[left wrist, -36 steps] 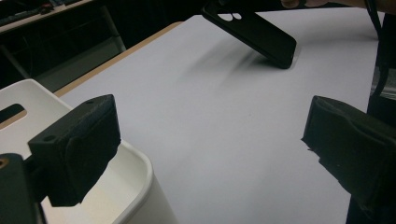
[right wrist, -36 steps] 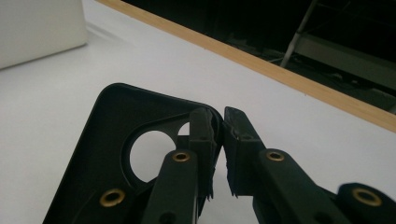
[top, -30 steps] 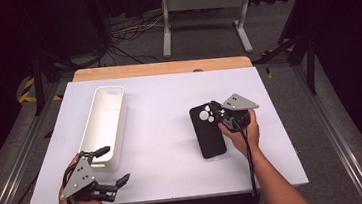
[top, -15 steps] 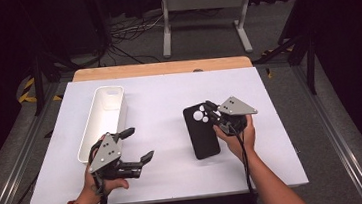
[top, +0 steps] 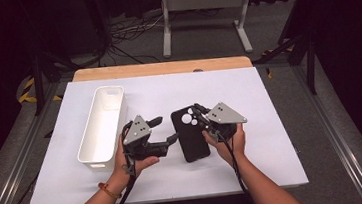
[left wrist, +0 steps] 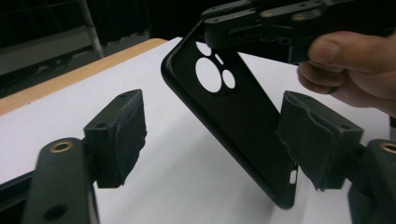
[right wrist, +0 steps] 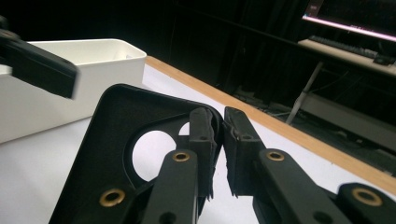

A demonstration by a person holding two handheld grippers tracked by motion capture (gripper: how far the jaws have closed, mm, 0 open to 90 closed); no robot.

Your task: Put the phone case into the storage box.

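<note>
Above the white worktop (top: 283, 137), the right gripper (top: 199, 111) clenched the black rubbery phone case (top: 190, 136); the closing, still-empty left gripper (top: 164, 129) should pinch its free edge squarely.

Bright white table (top: 273, 138) under overhead light, ringed by a dark, dim room.

In the high view the tabletop is evenly lit, with soft short shadows under the hands and the white bin (top: 102, 127); the frame's edges fall to near black. In the left gripper view the near pads (left wrist: 122, 135) are soft and out of focus. In the right gripper view a blurred dark shape sits at upper left, and a monitor (right wrist: 350, 16) glows at upper right.
</note>
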